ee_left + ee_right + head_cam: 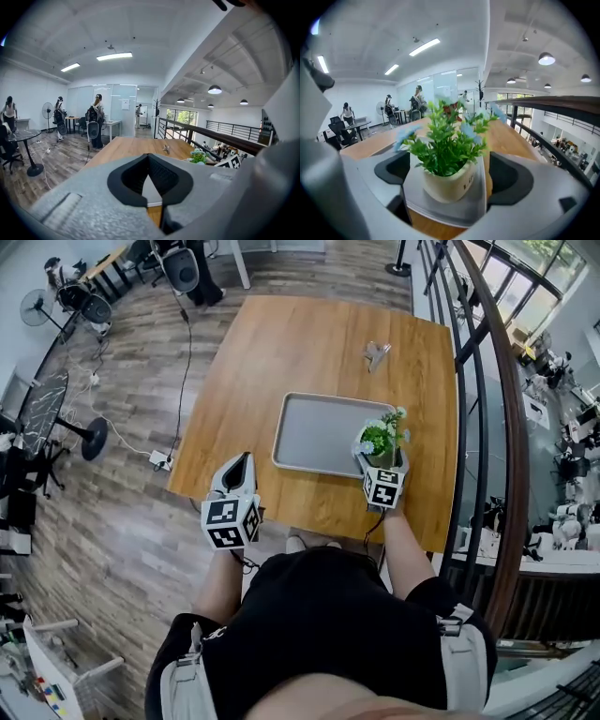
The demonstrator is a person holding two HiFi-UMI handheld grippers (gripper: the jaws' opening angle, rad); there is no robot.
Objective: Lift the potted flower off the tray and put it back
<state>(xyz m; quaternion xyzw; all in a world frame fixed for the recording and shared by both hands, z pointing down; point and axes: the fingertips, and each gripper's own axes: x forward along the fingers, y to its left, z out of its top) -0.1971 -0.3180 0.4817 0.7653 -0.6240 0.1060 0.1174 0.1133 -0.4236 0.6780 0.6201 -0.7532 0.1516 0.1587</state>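
The potted flower (382, 439), a cream pot (446, 182) with green leaves and pale blue blooms, stands on the near right corner of the grey tray (314, 432). My right gripper (382, 455) reaches in from the table's near edge. It is open, with one pad (393, 171) on each side of the pot and a small gap at both sides. My left gripper (241, 463) hovers over the table's near left corner, left of the tray. It is shut and holds nothing, its pads (136, 176) meeting at the tips. The flower (198, 157) shows at the right of the left gripper view.
A small metal clip (376, 353) lies on the wooden table (281, 343) beyond the tray. A railing (476, 381) runs close along the table's right side. A floor fan (87, 439), a cable and a power strip (159, 460) are on the floor to the left.
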